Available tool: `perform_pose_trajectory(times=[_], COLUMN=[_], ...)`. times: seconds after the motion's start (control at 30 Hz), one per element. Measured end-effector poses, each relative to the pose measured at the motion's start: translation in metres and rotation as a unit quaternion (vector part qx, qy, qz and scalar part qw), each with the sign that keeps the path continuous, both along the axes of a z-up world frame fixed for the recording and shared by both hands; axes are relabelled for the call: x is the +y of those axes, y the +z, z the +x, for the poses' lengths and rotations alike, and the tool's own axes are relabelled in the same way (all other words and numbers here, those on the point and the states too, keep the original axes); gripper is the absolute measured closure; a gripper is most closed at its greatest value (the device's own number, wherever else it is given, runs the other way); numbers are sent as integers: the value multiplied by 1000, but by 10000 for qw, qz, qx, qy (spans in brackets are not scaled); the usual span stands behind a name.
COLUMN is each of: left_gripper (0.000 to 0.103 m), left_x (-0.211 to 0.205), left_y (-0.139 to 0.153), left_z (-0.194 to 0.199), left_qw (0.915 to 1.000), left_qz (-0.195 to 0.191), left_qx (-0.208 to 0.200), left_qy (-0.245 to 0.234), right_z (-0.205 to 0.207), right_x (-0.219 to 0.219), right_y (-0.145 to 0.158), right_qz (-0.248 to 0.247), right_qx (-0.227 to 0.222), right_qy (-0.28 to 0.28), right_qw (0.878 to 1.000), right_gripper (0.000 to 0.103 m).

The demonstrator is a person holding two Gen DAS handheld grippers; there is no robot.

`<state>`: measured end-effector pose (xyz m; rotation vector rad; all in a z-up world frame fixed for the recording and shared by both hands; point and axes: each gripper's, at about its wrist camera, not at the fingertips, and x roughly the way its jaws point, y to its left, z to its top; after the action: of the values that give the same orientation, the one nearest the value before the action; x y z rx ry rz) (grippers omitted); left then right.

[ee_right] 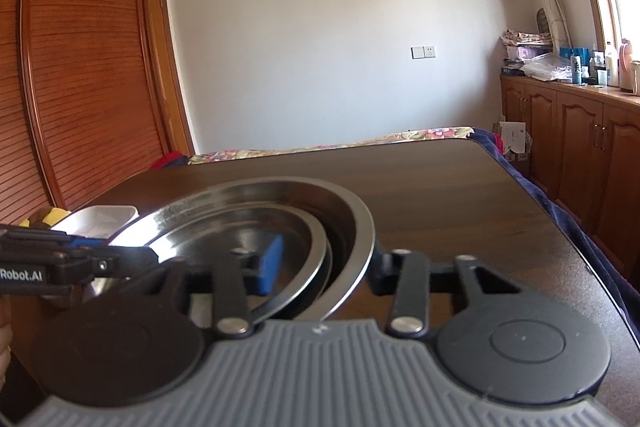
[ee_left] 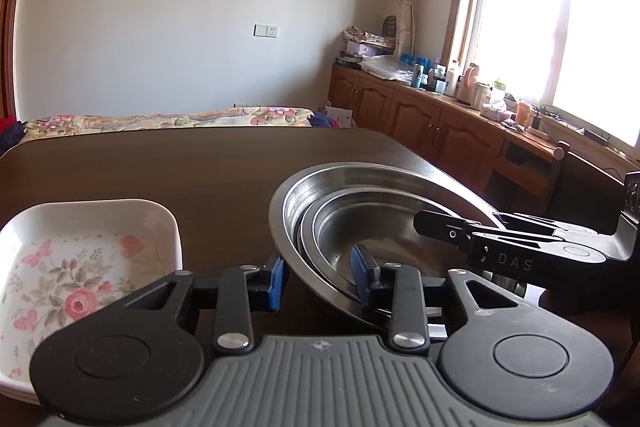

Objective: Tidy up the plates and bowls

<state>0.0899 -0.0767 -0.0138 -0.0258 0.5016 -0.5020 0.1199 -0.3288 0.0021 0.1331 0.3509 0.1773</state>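
Fingers (ee_left: 276, 277) of left gripper (ee_left: 320, 279) gape astride near rim of nested steel bowls (ee_left: 360, 211), unclenched | right gripper (ee_right: 324, 267) likewise spread across opposite rim | floral dish (ee_left: 80, 259) beside bowls on tabletop (ee_left: 180, 167)

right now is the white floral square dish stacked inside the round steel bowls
No, the white floral square dish sits by itself on the dark wooden table, off to one side of the nested round steel bowls.

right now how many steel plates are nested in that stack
3 that I can make out: the large outer steel plate, a middle plate inside it, and the smallest plate innermost. More could be hidden beneath.
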Motion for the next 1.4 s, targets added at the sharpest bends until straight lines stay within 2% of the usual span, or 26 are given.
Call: perform_pose_trajectory(times=[0.23,0.5,0.93,1.4], left_gripper=[67,67,67,67], left_x=[1,1,11,51], left_y=[1,6,23,37], left_z=[-2,-7,-15,-21], left_qw=[10000,9999,9998,9990], left_qz=[51,57,-29,-62], left_qx=[4,-91,-196,-303], left_qy=[16,-28,11,338], right_z=[-2,-5,-6,6], right_x=[-1,-3,2,35], right_y=[1,2,21,33], right_qz=[22,63,79,19], right_qx=[-40,-35,-184,-195], right_qy=[-51,-78,-39,372], right_qw=[10000,9999,9998,9991], right_gripper=[65,66,65,66])
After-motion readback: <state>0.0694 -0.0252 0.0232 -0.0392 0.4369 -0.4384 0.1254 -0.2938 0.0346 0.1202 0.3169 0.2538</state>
